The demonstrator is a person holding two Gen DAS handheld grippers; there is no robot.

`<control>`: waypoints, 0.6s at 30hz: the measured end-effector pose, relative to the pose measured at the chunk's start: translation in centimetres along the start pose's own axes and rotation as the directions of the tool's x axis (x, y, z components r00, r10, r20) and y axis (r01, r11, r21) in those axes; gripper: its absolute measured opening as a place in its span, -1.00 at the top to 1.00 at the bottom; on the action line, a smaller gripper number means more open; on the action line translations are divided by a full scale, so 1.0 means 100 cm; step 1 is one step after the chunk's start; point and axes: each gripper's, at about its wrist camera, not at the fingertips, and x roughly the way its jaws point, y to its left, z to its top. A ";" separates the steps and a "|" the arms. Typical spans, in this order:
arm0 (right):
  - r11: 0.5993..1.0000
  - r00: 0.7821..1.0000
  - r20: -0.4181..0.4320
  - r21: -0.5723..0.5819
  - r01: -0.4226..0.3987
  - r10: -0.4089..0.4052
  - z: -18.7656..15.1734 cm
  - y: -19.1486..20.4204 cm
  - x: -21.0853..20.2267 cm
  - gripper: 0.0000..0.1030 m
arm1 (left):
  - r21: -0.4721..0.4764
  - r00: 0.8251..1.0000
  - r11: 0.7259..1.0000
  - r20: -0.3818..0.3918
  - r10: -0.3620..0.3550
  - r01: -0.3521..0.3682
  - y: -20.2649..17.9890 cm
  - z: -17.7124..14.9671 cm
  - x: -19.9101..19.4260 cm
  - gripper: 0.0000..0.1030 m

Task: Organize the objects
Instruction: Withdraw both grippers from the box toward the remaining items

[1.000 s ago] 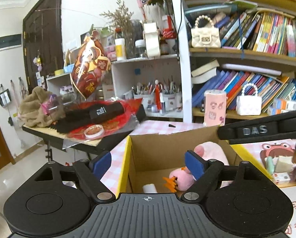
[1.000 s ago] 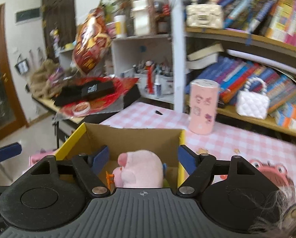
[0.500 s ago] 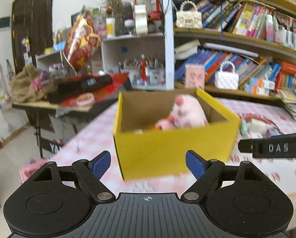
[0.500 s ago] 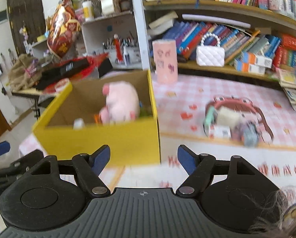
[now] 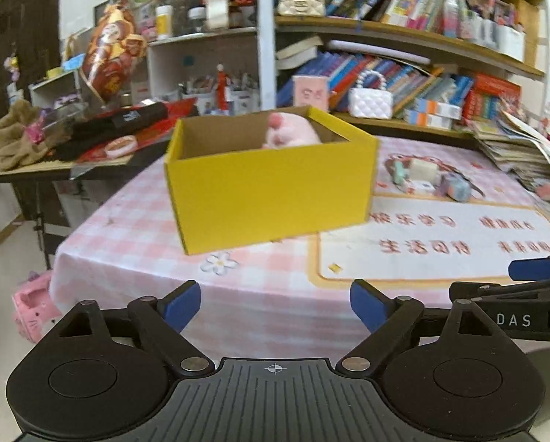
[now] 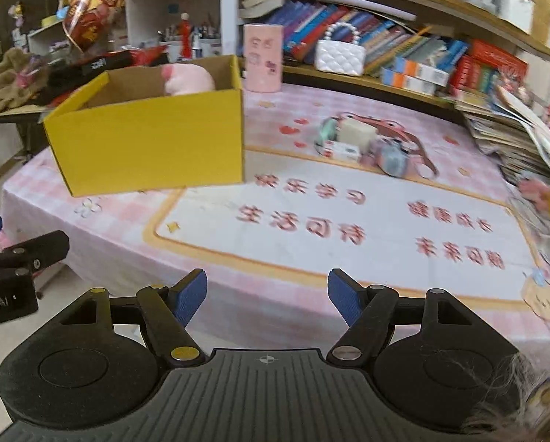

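Black grippers, blue fingers

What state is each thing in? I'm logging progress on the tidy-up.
Yellow box: open-topped, upright on the table.
Pink plush: inside the box, poking above its rim.
Small items: loose in a cluster on the printed mat, outside the box.
Left gripper: open, empty; its jaws have just been opening.
Right gripper: open, empty.
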 end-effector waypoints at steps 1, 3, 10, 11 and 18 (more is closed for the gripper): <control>1.000 1.000 -0.003 0.001 0.010 -0.010 -0.003 -0.001 -0.003 -0.39 | 0.003 1.000 1.000 -0.006 -0.015 0.015 -0.004 -0.001 0.000 -0.76; 1.000 1.000 -0.007 0.011 0.029 -0.029 -0.008 -0.006 -0.008 -0.39 | 0.009 0.999 0.999 -0.017 -0.052 0.052 -0.010 -0.002 0.000 -0.76; 0.991 0.993 -0.023 0.073 0.114 -0.113 -0.017 -0.028 -0.017 -0.39 | 0.075 0.990 0.987 -0.011 -0.143 0.144 -0.040 0.000 0.000 -0.79; 0.990 0.993 -0.023 0.078 0.121 -0.120 -0.018 -0.031 -0.018 -0.40 | 0.079 0.988 0.985 -0.011 -0.153 0.153 -0.043 0.001 0.000 -0.80; 0.980 0.987 -0.036 0.119 0.162 -0.159 -0.023 -0.057 -0.020 -0.40 | 0.116 0.979 0.973 -0.025 -0.200 0.201 -0.073 0.009 0.011 -0.80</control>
